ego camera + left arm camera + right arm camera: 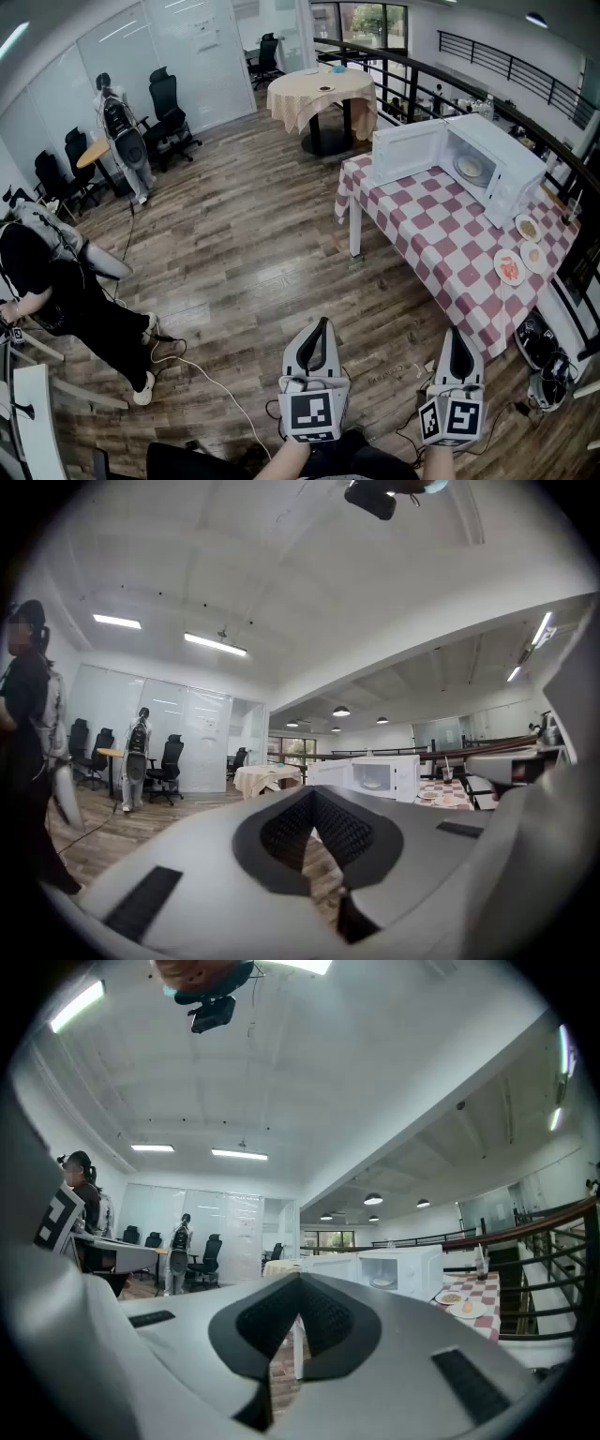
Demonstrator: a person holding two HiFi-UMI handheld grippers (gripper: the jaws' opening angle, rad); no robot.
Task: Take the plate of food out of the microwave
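A white microwave (487,159) stands at the far end of a table with a red-and-white checked cloth (441,244). Its door (408,155) hangs open to the left. Inside lies a plate of food (471,169), also visible in the left gripper view (372,784) and the right gripper view (382,1282). Both grippers are held low over the wooden floor, well short of the table. The left gripper (322,324) is shut and empty, its jaw tips meeting (314,793). The right gripper (458,336) is likewise shut with nothing held (300,1279).
Three small plates of food (509,268) sit on the near right of the cloth. A round table with a beige cloth (322,94) stands beyond. Office chairs (169,117) and a person in black (56,291) are at left. A railing (487,89) runs behind the microwave. A cable (202,375) crosses the floor.
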